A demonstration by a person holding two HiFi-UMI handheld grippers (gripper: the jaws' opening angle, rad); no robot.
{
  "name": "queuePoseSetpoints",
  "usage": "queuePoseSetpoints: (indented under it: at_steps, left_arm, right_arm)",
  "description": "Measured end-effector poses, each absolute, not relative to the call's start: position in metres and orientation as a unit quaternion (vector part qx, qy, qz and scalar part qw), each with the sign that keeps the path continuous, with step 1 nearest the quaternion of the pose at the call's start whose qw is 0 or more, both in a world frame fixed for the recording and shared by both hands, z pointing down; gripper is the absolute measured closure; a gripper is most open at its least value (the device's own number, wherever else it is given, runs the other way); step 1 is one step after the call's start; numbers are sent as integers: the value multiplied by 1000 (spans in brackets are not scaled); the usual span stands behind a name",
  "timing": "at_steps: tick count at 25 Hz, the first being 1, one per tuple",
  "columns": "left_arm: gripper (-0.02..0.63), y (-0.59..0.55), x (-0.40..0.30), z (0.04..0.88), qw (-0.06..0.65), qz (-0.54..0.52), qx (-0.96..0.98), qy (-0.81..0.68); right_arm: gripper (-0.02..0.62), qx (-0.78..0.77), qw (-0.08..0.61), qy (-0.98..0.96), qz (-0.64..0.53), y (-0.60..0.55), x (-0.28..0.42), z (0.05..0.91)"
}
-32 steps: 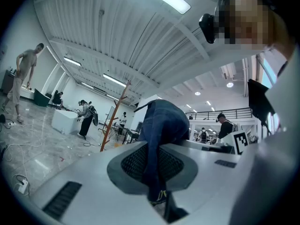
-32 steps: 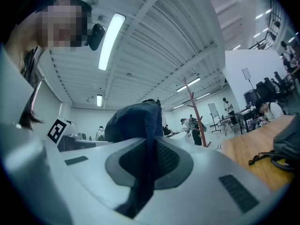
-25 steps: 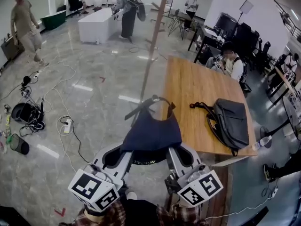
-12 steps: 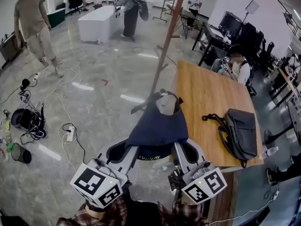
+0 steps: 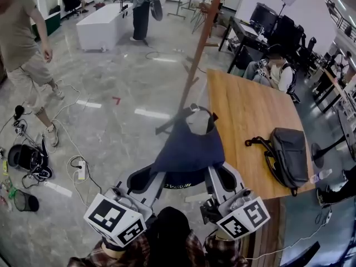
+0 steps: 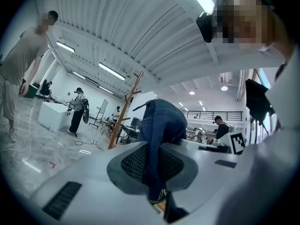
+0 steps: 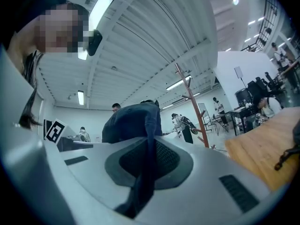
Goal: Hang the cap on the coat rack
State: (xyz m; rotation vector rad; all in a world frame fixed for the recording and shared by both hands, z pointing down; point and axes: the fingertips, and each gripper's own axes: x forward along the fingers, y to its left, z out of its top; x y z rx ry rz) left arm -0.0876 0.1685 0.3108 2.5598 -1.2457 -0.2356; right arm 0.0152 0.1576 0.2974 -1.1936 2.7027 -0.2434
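No legible text; small print on cap [image 5: 189,152] brim too blurred.

A: Table?
B: Wooden table [image 5: 245,115], right side. One black bag [image 5: 286,154] lies flat near its right edge.
A: Floor?
B: Polished grey floor [image 5: 111,115]. Tangle of black cables [image 5: 28,159] and white power strip [image 5: 81,170] at left. Coat rack [image 5: 194,54] stands just left of the table.

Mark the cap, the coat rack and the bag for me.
cap [image 5: 189,149], head view, on its navy crown.
coat rack [image 5: 196,60], head view, on the wooden pole.
bag [image 5: 287,156], head view, on its dark front panel.
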Motion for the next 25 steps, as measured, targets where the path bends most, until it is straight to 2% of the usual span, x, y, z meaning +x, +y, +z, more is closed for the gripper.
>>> queuePoseSetpoints:
  at_steps: [12, 25]
  left_arm:
    - [565, 27, -108, 333, 167, -69, 880, -440]
    - [565, -130, -48, 311, 145, -79, 889, -427]
  right_arm:
    - [571, -397, 79, 908, -111, 13, -5, 321]
    - [571, -405, 90, 906, -87, -143, 55, 298]
